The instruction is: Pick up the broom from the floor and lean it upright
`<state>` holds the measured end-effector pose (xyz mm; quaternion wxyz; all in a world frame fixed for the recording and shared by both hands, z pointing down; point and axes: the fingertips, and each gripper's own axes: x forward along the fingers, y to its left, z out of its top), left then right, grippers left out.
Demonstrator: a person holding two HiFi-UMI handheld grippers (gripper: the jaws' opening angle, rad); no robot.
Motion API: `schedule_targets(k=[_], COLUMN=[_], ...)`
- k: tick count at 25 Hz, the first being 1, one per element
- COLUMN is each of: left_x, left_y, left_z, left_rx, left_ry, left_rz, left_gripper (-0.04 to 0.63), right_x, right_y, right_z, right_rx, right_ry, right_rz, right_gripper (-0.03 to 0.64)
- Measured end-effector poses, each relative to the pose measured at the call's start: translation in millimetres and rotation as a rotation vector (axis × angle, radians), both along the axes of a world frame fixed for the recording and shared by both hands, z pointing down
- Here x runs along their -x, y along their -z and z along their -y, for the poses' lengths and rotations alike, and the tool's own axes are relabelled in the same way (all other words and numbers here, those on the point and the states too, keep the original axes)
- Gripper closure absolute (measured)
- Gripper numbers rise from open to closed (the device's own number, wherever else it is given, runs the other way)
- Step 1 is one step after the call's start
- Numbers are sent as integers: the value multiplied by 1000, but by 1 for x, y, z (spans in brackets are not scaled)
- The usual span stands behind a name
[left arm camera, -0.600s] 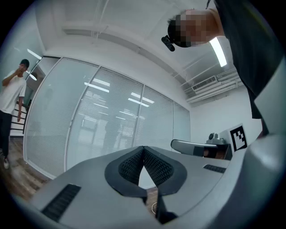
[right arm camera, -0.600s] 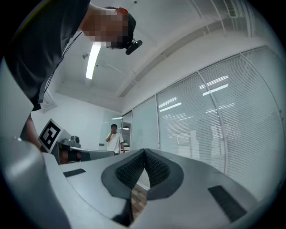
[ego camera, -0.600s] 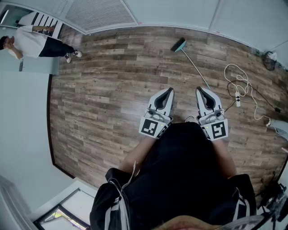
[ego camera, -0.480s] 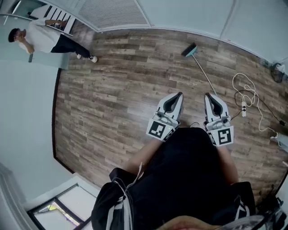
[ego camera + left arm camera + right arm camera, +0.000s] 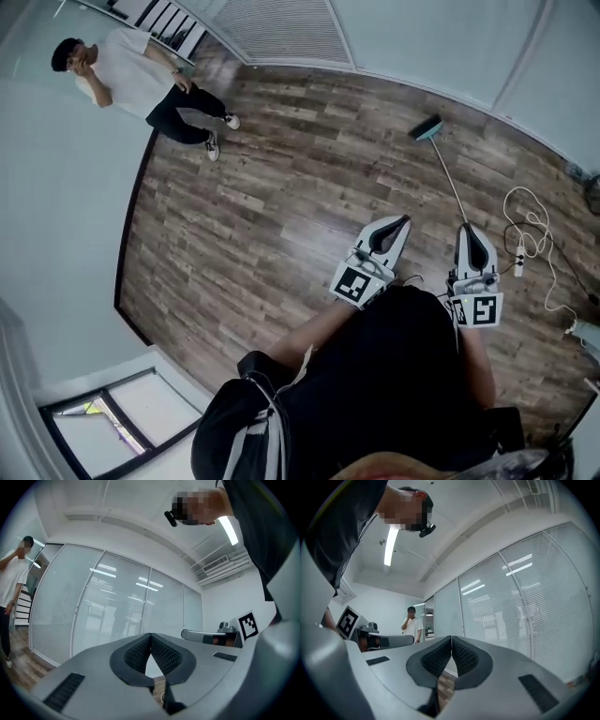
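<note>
A broom (image 5: 446, 170) lies flat on the wooden floor at the upper right of the head view, its teal head (image 5: 427, 128) toward the far wall and its thin pale handle running back toward me. My left gripper (image 5: 405, 220) is held level in front of my body, shut and empty, left of the handle's near end. My right gripper (image 5: 470, 228) is also level, shut and empty, close to the near end of the handle. In the left gripper view (image 5: 150, 635) and the right gripper view (image 5: 451, 638) the pads meet with nothing between them; the broom is not seen there.
A person in a white shirt (image 5: 141, 82) stands at the far left by the glass wall. A white cable with a power strip (image 5: 521, 246) lies on the floor at the right. Glass partitions with blinds (image 5: 117, 606) enclose the room.
The head view has swung, so the broom and both grippers sit further right and lower in the picture. The person at the far left has stepped into the room. Both grippers stay shut.
</note>
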<state>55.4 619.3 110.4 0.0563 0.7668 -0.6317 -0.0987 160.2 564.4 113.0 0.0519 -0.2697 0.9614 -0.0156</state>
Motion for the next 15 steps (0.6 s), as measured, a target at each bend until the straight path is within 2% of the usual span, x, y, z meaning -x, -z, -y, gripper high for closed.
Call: schedule_targets(k=[7,11,15], left_x=[-27,-41,-51], left_y=[-14,-35,-42], left_z=[13,18,30], left_rx=[2,46,66], left_ry=[-1,26,-8], left_rz=[42,53,49], left_gripper=[577,577,577], right_x=[-50,-79,-102], right_y=[-8,-25,-32], right_z=[10,22,27], right_rx=[19,49,51], right_ry=[-56,-66,-77], right_rz=[8,-16,-13], right_gripper=[598,598,598])
